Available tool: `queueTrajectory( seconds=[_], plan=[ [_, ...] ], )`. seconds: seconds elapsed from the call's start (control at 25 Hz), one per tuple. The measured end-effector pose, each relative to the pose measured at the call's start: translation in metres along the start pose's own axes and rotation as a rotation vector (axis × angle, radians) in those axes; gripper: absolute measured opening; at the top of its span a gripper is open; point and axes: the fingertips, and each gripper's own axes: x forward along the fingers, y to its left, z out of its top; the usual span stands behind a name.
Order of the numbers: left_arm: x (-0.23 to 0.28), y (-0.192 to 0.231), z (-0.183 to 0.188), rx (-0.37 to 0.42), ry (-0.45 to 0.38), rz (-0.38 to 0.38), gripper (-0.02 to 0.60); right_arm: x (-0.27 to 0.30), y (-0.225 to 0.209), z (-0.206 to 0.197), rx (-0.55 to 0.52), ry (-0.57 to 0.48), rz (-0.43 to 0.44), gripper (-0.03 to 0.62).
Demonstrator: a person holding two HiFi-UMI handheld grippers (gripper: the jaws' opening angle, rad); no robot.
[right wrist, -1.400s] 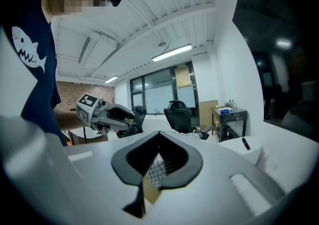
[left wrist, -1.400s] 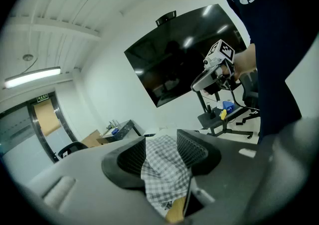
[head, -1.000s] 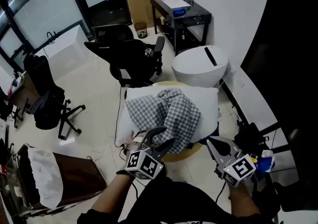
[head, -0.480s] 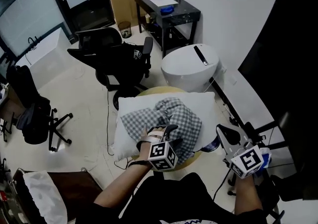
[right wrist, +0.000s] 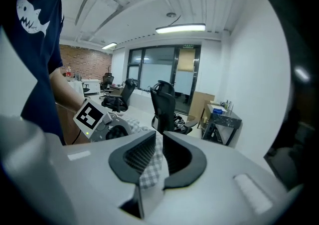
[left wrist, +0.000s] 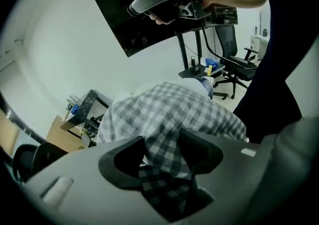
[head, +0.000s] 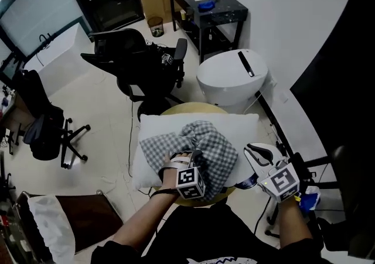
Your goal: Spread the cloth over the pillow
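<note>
Since a second ago we've lowered our left tongs (head: 179,159), jaws just opened wide, astride a fold of the bunched checked cloth (head: 206,140) on the pillow (head: 157,129), while the right tongs (head: 254,151), jaws just opened slightly and empty, neared; biting deep could snag the pillow too.

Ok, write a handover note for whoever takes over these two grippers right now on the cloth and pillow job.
Left gripper: on the checked cloth, jaws have just been opening, now wide, a fold between them but not pinched.
Right gripper: beside the right edge of the pillow, jaws have just been opening, slightly apart, nothing held.
Cloth lies bunched on the pillow's middle.
Done: cloth on pillow. To do: spread it flat over the pillow.
</note>
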Motion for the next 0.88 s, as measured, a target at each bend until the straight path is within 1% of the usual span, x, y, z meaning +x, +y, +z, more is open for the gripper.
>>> queueTrajectory(
  seconds=[0.12, 0.2, 0.24, 0.32, 0.4, 0.56, 0.68, 0.88],
  plan=[
    [0.003, 0.003, -0.006, -0.01, 0.033, 0.016, 0.129, 0.022, -0.009, -0.014, -0.022, 0.019, 0.09, 0.068],
    [-0.002, 0.01, -0.006, -0.063, 0.025, 0.023, 0.054, 0.037, -0.014, -0.025, -0.037, 0.042, 0.142, 0.075],
    [-0.008, 0.014, -0.006, -0.099, 0.014, 0.03, 0.028, 0.042, -0.016, -0.03, -0.046, 0.056, 0.166, 0.082],
    [-0.022, 0.023, -0.005, -0.158, -0.001, 0.053, 0.017, 0.052, -0.02, -0.041, -0.062, 0.078, 0.216, 0.091],
    [-0.038, 0.035, -0.008, -0.194, 0.0, 0.092, 0.012, 0.06, -0.024, -0.052, -0.083, 0.098, 0.257, 0.103],
    [-0.077, 0.07, -0.02, -0.263, 0.016, 0.212, 0.008, 0.077, -0.022, -0.069, -0.15, 0.132, 0.339, 0.112],
    [-0.106, 0.099, -0.034, -0.29, 0.057, 0.305, 0.008, 0.09, -0.013, -0.071, -0.193, 0.132, 0.4, 0.117],
    [-0.146, 0.135, -0.069, -0.319, 0.151, 0.405, 0.008, 0.111, 0.011, -0.061, -0.267, 0.123, 0.493, 0.133]
  ],
)
